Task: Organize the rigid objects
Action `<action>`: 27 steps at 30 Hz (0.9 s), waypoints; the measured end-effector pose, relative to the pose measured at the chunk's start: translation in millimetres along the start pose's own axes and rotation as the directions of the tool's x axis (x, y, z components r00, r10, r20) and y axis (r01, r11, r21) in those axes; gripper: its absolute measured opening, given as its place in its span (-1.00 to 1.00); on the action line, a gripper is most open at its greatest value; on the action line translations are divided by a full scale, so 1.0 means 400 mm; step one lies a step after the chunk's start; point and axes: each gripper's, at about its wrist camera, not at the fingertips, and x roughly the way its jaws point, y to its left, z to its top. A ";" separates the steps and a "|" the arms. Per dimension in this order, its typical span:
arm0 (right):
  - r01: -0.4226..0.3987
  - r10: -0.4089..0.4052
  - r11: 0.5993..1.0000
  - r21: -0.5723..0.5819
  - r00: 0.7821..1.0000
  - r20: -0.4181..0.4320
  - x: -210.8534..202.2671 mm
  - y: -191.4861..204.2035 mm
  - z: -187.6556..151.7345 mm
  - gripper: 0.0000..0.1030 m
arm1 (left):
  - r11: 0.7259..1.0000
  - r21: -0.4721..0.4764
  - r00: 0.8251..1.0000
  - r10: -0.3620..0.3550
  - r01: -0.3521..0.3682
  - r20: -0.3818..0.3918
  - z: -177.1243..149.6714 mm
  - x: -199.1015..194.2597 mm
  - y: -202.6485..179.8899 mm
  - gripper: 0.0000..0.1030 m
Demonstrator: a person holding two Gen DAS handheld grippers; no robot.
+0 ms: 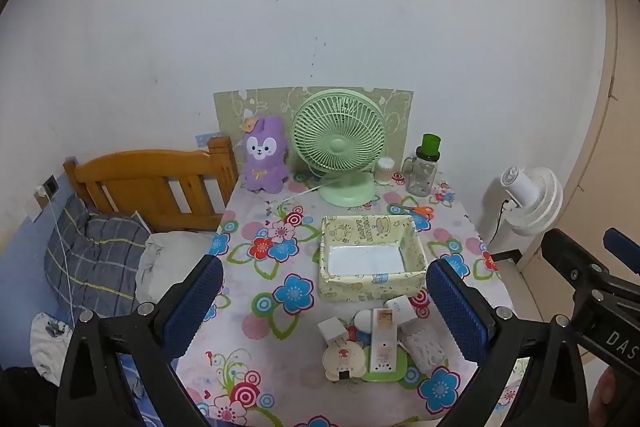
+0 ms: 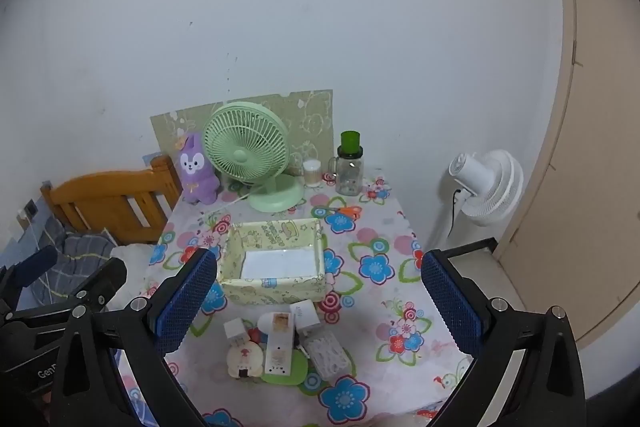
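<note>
A yellow-green patterned box [image 1: 372, 285] [image 2: 276, 291] with a white floor stands open in the middle of the flowered table. In front of it lies a cluster of small rigid items: a tall white rectangular piece [image 1: 383, 341] [image 2: 278, 343], a round cartoon-face piece [image 1: 344, 361] [image 2: 245, 359], white cubes [image 1: 332, 331] [image 2: 236, 333], a clear textured block [image 1: 424, 347] [image 2: 328, 351] and a green flat disc [image 1: 386, 375] [image 2: 288, 373]. My left gripper [image 1: 326, 311] is open and empty above the cluster. My right gripper [image 2: 320, 299] is open and empty, right of it.
A green desk fan [image 1: 340, 147] [image 2: 250, 151], a purple plush rabbit [image 1: 266, 157] [image 2: 196, 171], a green-capped jar [image 1: 424, 167] [image 2: 350, 163], a small cup [image 1: 385, 171] and orange scissors [image 1: 422, 211] stand at the back. A wooden headboard [image 1: 160, 183] and bedding lie left; a white fan [image 2: 488, 187] stands right.
</note>
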 end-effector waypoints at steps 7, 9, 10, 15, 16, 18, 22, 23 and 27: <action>-0.008 0.009 1.000 -0.018 0.999 0.035 0.003 0.002 0.007 1.00 | 1.000 0.008 1.000 0.031 -0.030 -0.006 0.018 -0.003 0.007 0.99; -0.013 0.014 1.000 -0.017 0.999 0.037 0.004 0.004 0.007 1.00 | 0.999 0.011 0.999 0.037 -0.037 -0.009 0.023 0.001 0.007 0.99; -0.012 0.013 1.000 -0.019 0.999 0.039 0.005 0.006 0.007 1.00 | 1.000 -0.001 1.000 0.021 -0.021 -0.008 0.020 0.013 0.004 0.99; -0.013 0.014 1.000 -0.018 0.999 0.042 0.014 0.009 0.015 1.00 | 1.000 -0.005 1.000 0.029 -0.029 0.011 0.005 0.018 0.000 0.99; -0.013 0.014 1.000 -0.018 0.999 0.043 0.016 0.008 0.013 1.00 | 1.000 -0.007 0.999 0.029 -0.029 0.018 0.002 0.009 0.003 0.99; -0.012 0.013 1.000 -0.018 0.999 0.042 0.020 0.009 0.014 1.00 | 0.999 -0.008 0.999 0.031 -0.031 0.016 0.002 0.010 0.003 0.99; -0.013 0.013 1.000 -0.011 0.999 0.039 0.026 0.011 0.012 1.00 | 0.999 -0.005 0.999 0.032 -0.032 0.015 0.001 0.011 0.003 0.99; -0.011 0.011 1.000 -0.009 0.999 0.039 0.027 0.010 0.011 1.00 | 0.999 -0.007 0.999 0.031 -0.031 0.012 0.007 0.014 0.005 0.99; -0.001 0.001 1.000 0.000 0.999 0.038 0.031 0.008 0.012 1.00 | 1.000 -0.002 0.999 0.030 -0.030 0.011 0.008 0.013 0.002 0.99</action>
